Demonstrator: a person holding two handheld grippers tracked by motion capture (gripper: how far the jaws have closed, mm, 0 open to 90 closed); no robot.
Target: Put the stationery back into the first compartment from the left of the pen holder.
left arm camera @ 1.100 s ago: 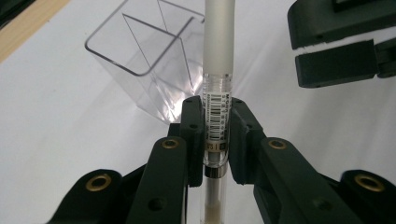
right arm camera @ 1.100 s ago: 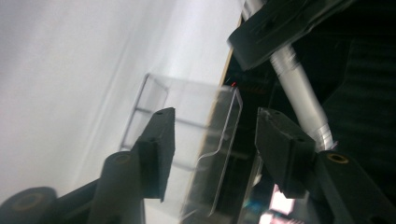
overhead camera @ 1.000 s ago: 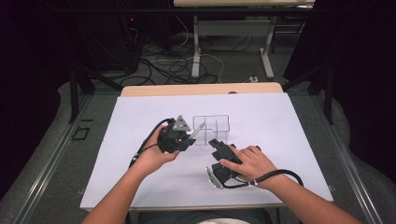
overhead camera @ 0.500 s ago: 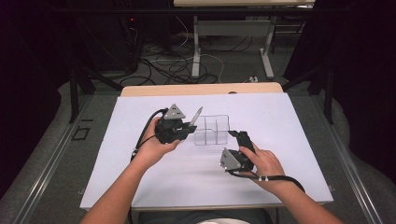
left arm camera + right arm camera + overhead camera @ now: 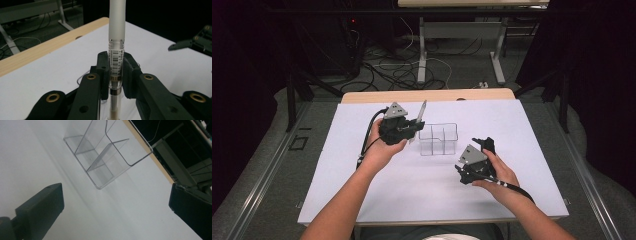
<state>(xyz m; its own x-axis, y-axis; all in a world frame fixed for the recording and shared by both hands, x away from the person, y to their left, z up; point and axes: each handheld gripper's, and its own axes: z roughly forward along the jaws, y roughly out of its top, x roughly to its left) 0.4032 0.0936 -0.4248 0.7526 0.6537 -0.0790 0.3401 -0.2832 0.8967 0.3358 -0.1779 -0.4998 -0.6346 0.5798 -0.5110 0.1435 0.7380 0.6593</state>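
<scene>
Your left gripper [image 5: 409, 131] is clamped on the pen [image 5: 116, 37], held upright beside the organizer [image 5: 438, 139]; your right gripper [image 5: 484, 146] has just been opening, nothing between its jaws

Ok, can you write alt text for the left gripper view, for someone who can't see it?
The left gripper's two black jaws clamp a pen with a frosted white cap and a barcode label, standing upright. Behind lies the white table cover with a wooden edge.
</scene>
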